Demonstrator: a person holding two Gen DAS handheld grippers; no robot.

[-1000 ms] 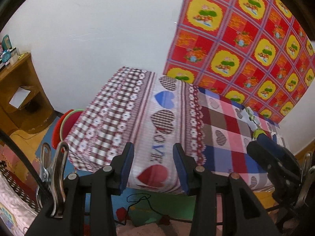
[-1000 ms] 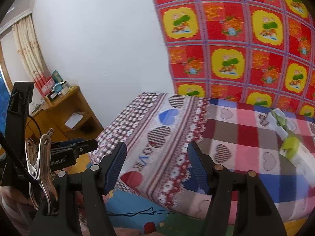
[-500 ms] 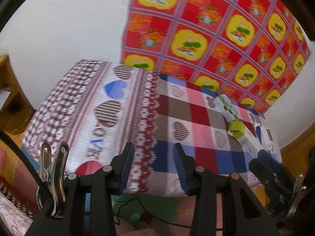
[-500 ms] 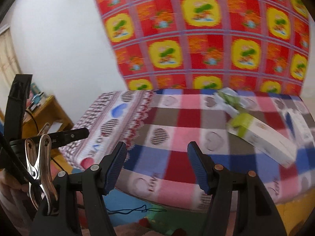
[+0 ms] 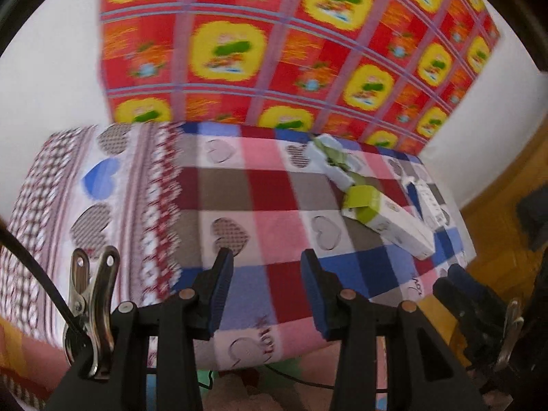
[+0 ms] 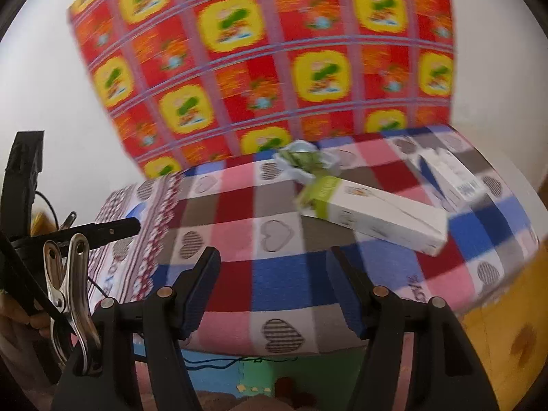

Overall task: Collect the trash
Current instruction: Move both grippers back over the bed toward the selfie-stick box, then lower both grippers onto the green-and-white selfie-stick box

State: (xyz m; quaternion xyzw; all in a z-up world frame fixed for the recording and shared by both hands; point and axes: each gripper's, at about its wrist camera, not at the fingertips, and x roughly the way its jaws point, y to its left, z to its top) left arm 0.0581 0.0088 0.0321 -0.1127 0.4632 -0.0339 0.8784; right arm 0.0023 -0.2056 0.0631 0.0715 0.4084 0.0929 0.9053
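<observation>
A long white box with a green end (image 5: 387, 217) (image 6: 373, 214) lies on the checked table cloth (image 5: 267, 191) (image 6: 274, 212). Behind it sits a crumpled green and white wrapper (image 5: 330, 159) (image 6: 303, 159). A second white box with blue print (image 5: 426, 198) (image 6: 455, 174) lies to the right. My left gripper (image 5: 267, 291) hangs open over the cloth's near edge, with nothing between its blue pads. My right gripper (image 6: 274, 291) is open wider, also holding nothing, short of the long box. The right gripper's tip (image 5: 469, 294) shows in the left wrist view.
A red and yellow patterned sheet (image 5: 274, 51) (image 6: 267, 61) hangs on the white wall behind the table. Coloured floor mats (image 6: 260, 370) and a cable lie below the table's front edge. Wooden flooring (image 5: 496, 226) runs to the right.
Both views have swung right across the table. The wooden shelf and white cloth side have slid out to the left; the boxes and wrapper now sit closer and more central. Neither gripper's opening changed.
</observation>
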